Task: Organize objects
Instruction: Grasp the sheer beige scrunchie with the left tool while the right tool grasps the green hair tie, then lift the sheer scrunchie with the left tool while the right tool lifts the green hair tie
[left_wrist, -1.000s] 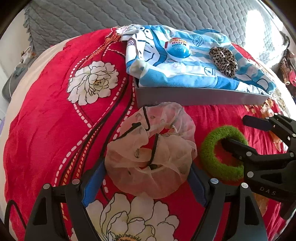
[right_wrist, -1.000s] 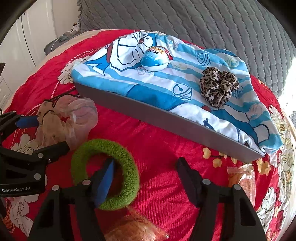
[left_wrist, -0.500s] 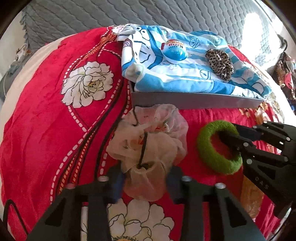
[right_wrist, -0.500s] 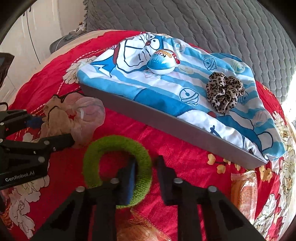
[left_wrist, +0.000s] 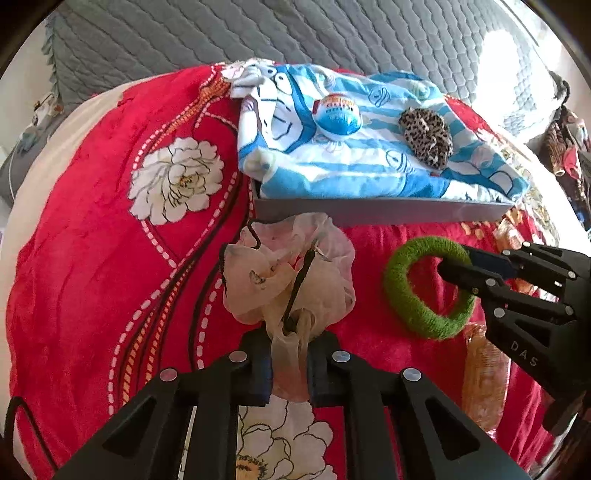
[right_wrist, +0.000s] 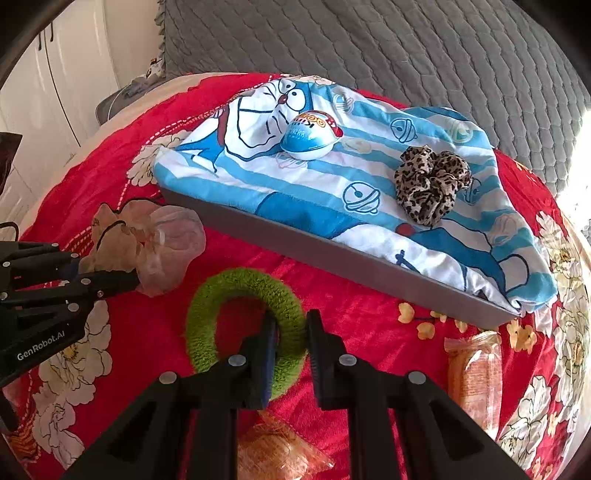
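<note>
A sheer beige scrunchie (left_wrist: 291, 273) with a black elastic lies on the red flowered bedspread; my left gripper (left_wrist: 290, 354) is shut on its near edge. To its right is a fuzzy green hair ring (left_wrist: 424, 288), and my right gripper (right_wrist: 290, 332) is shut on the ring's (right_wrist: 243, 314) right side. Beyond them stands a grey tray (right_wrist: 354, 258) draped with a blue cartoon cloth (right_wrist: 332, 184). On the cloth rest a blue egg-shaped toy (right_wrist: 310, 134) and a leopard scrunchie (right_wrist: 430, 182).
Orange snack packets (right_wrist: 476, 373) lie on the bedspread near the tray's right corner and below my right gripper (right_wrist: 280, 454). A grey quilted headboard (right_wrist: 369, 44) rises behind the tray. White cabinets (right_wrist: 48, 74) stand at the left.
Both grippers closed from wide open: the left onto the sheer scrunchie, bunching it, and the right onto the green ring. Neither hand shifted much.
</note>
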